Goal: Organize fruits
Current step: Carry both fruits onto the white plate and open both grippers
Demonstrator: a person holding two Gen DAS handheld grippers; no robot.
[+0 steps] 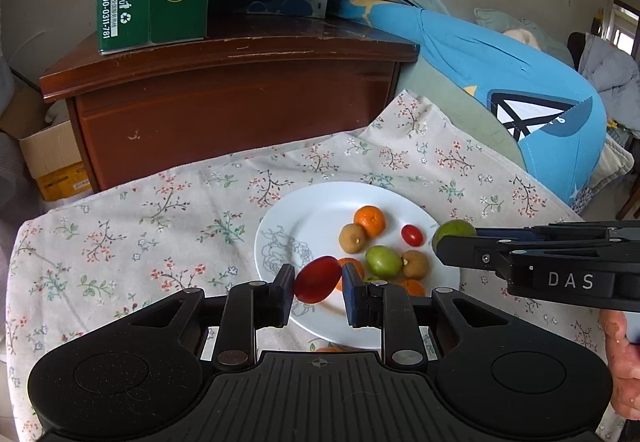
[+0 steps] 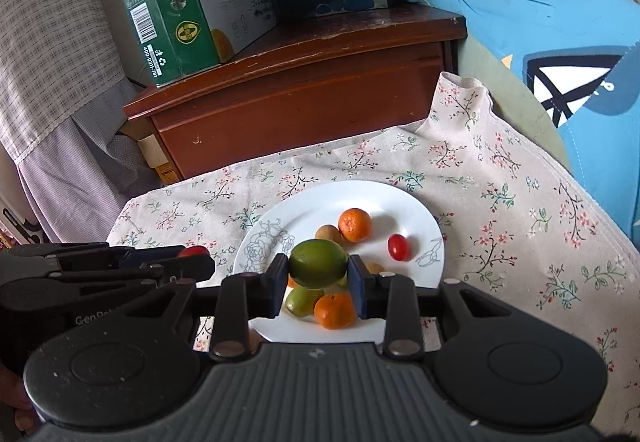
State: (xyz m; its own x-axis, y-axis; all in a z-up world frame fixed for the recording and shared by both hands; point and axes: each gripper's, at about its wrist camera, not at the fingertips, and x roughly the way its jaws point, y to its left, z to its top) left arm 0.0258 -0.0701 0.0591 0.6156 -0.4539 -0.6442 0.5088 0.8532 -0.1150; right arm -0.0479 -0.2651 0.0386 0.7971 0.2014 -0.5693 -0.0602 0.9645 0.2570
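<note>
Left gripper (image 1: 316, 288): clamped on a red cherry tomato (image 1: 316, 279), held above the near edge of the white plate (image 1: 320, 202). The pads catch only the tomato's ends and the skin is smooth and rounded, so any twist or jolt could squirt it out. It would then drop on the plate and roll into the pile, or off onto the floral cloth (image 1: 160, 202).

Ahead of the left gripper, on the plate: two small oranges, two brown fruits, a green one (image 1: 383, 261) and a second cherry tomato (image 1: 412, 235). All are loose and round, so a falling fruit or a knock on the rim scatters them.

Right gripper (image 2: 318, 282): closed on a green lime-like fruit (image 2: 318, 263), held over the plate's near side, above an orange (image 2: 335, 310). It is wider than the pads and gripped near its middle, which looks firmer, but squeezing harder could bruise it.

Both grippers sit just beside each other over the same plate. Swinging either sideways risks a clash that knocks a fruit free.
</note>
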